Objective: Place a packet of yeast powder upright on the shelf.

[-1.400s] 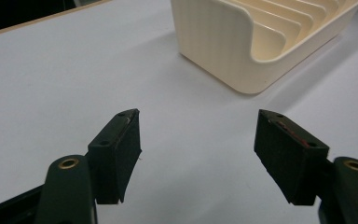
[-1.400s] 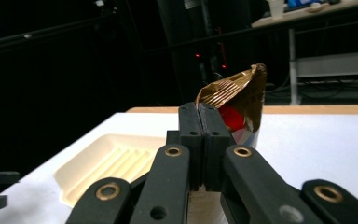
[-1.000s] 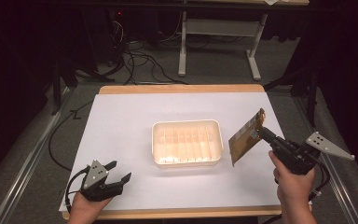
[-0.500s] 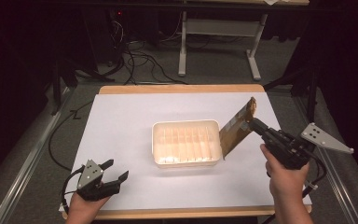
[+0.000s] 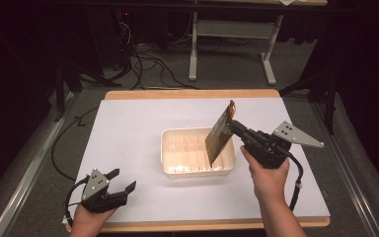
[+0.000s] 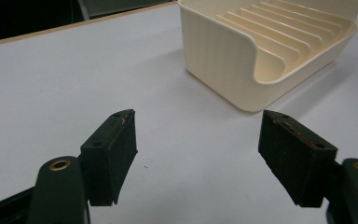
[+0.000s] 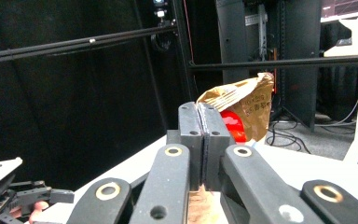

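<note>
A cream slotted tray (image 5: 197, 154) stands in the middle of the white table (image 5: 128, 128); its ribbed inside (image 6: 279, 37) faces my left gripper. My right gripper (image 5: 235, 127) is shut on a flat brown snack packet (image 5: 220, 134), which hangs tilted over the tray's right end. In the right gripper view the packet (image 7: 244, 105) rises beyond the pressed-together jaws of my right gripper (image 7: 199, 122), with a red patch on it. My left gripper (image 5: 122, 180) rests open near the table's front left edge, and in its own view my left gripper (image 6: 198, 140) has nothing between its fingers.
The table's wooden front edge (image 5: 202, 224) lies just below both hands. Cables (image 5: 148, 64) and a desk's metal legs (image 5: 229, 34) stand on the floor behind the table. Dark drapes close off both sides.
My right gripper has carried the packet leftward and slightly up, from beside the tray's right end to over it. The left gripper has stayed put.
</note>
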Motion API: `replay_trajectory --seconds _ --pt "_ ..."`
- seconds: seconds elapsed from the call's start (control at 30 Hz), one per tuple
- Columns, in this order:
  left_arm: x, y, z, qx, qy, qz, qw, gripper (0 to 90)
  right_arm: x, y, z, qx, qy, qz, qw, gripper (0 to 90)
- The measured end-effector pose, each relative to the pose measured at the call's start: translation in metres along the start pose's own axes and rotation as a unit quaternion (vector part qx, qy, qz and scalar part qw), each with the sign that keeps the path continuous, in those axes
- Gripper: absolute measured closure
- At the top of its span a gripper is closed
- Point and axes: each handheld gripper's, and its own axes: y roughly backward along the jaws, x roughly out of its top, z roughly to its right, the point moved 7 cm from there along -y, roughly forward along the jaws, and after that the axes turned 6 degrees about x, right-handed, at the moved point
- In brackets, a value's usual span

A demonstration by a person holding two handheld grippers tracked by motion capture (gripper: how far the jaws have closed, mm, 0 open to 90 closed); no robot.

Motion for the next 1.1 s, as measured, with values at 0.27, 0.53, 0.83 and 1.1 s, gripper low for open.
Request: replay_trajectory --seconds 0.27,0.53,0.83,1.1 --pt "0.0 -0.001 0.0 -0.005 -0.005 0.0 1.0 28.2 -0.011 -0.025 0.002 -0.016 0.0 -0.021 0.9996 90.0" --pt "0.003 0.001 0.005 -0.017 -0.01 0.007 0.9998 28.2 -0.018 -0.041 0.01 -0.035 -0.002 -0.036 0.9987 90.0" --pt "0.003 0.0 0.007 -0.022 -0.012 0.006 0.9997 28.2 -0.027 -0.055 0.019 -0.048 -0.004 -0.057 0.9972 90.0" --pt "0.003 0.001 0.007 -0.022 -0.011 0.008 0.9997 28.2 -0.04 -0.066 0.024 -0.057 -0.006 -0.075 0.9956 90.0"
